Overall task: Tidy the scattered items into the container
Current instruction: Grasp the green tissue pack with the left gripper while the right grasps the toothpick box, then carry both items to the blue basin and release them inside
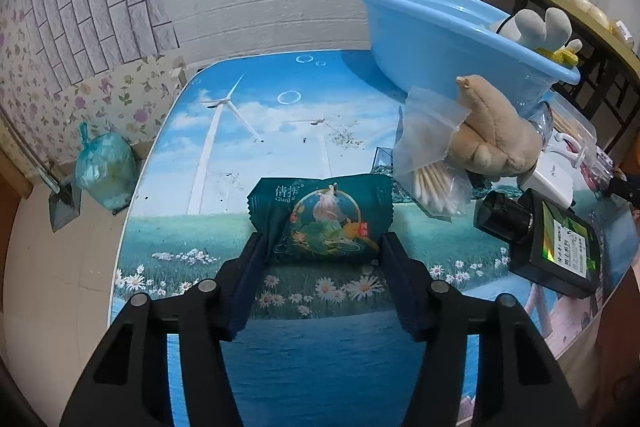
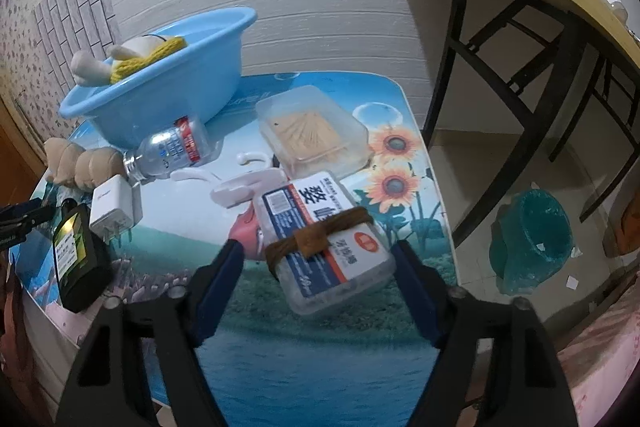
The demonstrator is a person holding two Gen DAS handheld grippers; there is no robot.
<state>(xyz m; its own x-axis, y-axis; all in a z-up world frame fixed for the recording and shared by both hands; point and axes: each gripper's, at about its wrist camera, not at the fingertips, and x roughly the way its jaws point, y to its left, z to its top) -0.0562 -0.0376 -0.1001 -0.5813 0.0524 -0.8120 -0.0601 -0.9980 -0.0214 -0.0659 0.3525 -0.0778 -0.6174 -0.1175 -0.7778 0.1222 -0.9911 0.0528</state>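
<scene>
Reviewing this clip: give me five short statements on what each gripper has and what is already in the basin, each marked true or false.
1. The left gripper has a green foil packet between its fingers. True.
2. The right gripper is closing around a black bottle. False: a clear box of floss picks, wrapped with a brown band, lies between its fingers; the black bottle lies off to the side.
3. A plush toy with a yellow scarf is in the blue basin. True.
4. The basin stands on the floor. False: it stands on the table.
5. The bag of cotton swabs is in the basin. False: it is outside, in front of it.
</scene>
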